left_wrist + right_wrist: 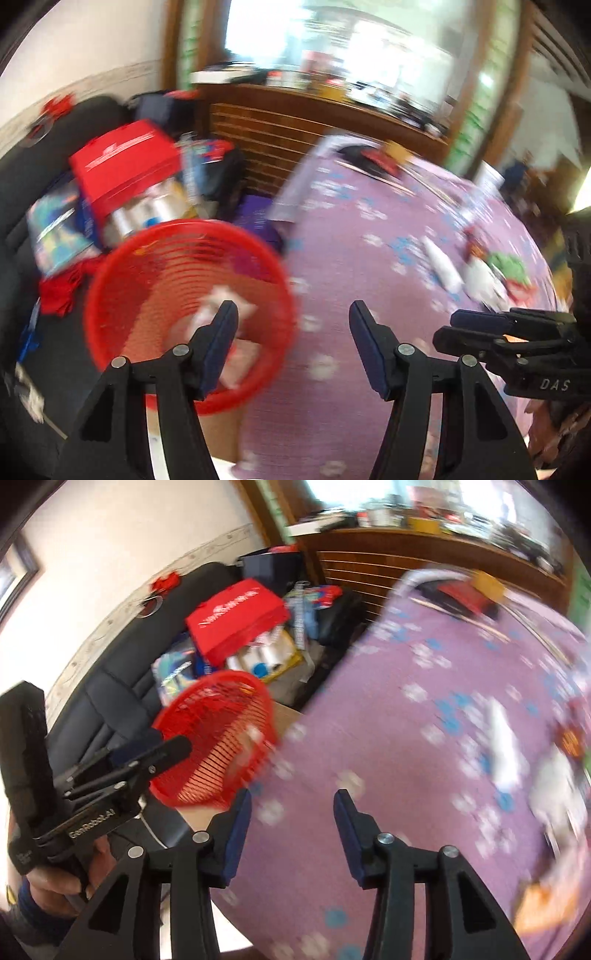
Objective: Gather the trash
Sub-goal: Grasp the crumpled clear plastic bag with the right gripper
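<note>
Down at eight o'clock, the red basket (147,258) beside the purple-clothed bench (369,277) holds crumpled white trash (221,306). Both left claw (291,332) and right claw (291,819) gape empty; blurred litter (480,273) lies at three o'clock.

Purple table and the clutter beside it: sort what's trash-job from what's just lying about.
Job: red basket, crumpled paper inside it, white scraps and a green wrapper on the table.

Lying about: red box, black sofa, wooden cabinet.
</note>
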A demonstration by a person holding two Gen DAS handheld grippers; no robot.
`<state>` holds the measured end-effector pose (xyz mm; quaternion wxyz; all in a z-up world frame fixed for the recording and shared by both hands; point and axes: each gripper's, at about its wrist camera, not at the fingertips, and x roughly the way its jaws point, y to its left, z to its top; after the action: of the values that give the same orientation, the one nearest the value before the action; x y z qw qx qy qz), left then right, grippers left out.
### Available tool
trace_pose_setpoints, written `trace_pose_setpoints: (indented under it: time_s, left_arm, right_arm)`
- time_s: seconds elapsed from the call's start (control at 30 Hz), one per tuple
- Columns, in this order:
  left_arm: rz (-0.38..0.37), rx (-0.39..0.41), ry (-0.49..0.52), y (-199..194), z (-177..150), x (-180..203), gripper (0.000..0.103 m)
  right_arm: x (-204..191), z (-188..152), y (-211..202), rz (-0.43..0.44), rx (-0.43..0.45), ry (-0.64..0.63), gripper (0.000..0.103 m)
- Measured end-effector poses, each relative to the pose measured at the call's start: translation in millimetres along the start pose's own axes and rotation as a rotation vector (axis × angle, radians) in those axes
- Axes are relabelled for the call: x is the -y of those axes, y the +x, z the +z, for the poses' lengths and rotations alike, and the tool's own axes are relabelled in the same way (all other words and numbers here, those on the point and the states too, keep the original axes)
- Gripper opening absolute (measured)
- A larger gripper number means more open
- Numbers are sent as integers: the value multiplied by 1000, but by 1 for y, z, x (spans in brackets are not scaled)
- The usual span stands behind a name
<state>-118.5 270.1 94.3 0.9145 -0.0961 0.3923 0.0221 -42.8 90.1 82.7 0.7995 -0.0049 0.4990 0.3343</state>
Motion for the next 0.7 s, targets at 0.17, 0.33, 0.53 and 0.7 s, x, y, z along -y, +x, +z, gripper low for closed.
trace_pose_setpoints:
  time_s: [0.17, 0.33, 0.53, 0.7]
  left_arm:
    - [-109, -37, 127, 12, -8, 70, 67]
    - [-184, -85, 195, 24, -19, 136, 67]
    - [-239, -126, 222, 20, -39, 182, 67]
    - [-219, -154, 225, 18, -48, 187, 69]
  right_arm:
    - [60, -40, -48, -89, 39, 138, 50]
    - [121, -71, -99, -277, 100, 234, 60]
    - [154, -73, -111, -364, 107, 221, 74]
    - [153, -55, -75, -423, 67, 112, 78]
